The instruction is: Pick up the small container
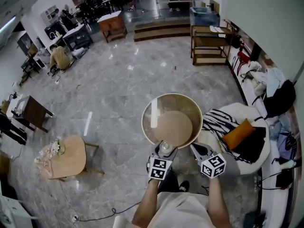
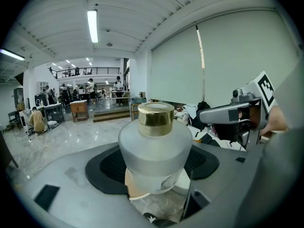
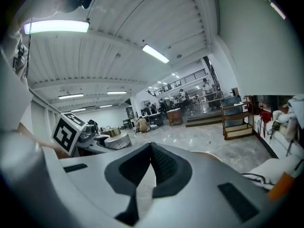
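The left gripper is clamped on the small frosted-glass container with a shiny gold cap, its 2 dark pads pressing the rounded body from either side. The container stands upright at the near rim of the round glass-topped table with a tan base; whether its bottom touches the glass is hard to tell. Just beside it, the right gripper holds nothing, its 2 jaw tips meeting above the same rim.
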Motion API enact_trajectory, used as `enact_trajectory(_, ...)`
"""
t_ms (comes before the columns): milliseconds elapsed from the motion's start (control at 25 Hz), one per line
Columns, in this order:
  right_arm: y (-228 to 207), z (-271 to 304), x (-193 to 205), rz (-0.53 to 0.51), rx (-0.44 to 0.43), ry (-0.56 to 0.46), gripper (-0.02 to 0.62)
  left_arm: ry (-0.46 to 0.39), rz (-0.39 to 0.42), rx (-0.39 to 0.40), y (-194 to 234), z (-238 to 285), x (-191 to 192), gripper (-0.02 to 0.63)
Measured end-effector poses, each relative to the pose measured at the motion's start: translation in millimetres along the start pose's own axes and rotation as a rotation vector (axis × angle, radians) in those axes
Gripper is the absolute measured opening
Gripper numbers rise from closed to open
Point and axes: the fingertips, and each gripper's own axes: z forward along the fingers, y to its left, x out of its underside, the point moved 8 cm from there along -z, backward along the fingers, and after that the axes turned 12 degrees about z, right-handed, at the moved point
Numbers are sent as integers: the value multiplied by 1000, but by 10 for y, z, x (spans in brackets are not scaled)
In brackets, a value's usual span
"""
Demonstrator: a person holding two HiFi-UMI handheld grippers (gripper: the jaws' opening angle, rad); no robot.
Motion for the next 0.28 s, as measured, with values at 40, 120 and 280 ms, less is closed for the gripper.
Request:
enact_trajectory(40, 4, -4, -12, 3, 3, -8, 67, -4, -5, -3, 8, -12, -5, 319)
enact_trajectory(120, 1, -10, -27, 7, 14, -20, 67, -6, -7, -8, 22, -30, -12, 319)
enact_trajectory(280, -20, -21, -26, 6, 20, -27, 67, -2, 0, -16, 28, -32, 0, 319)
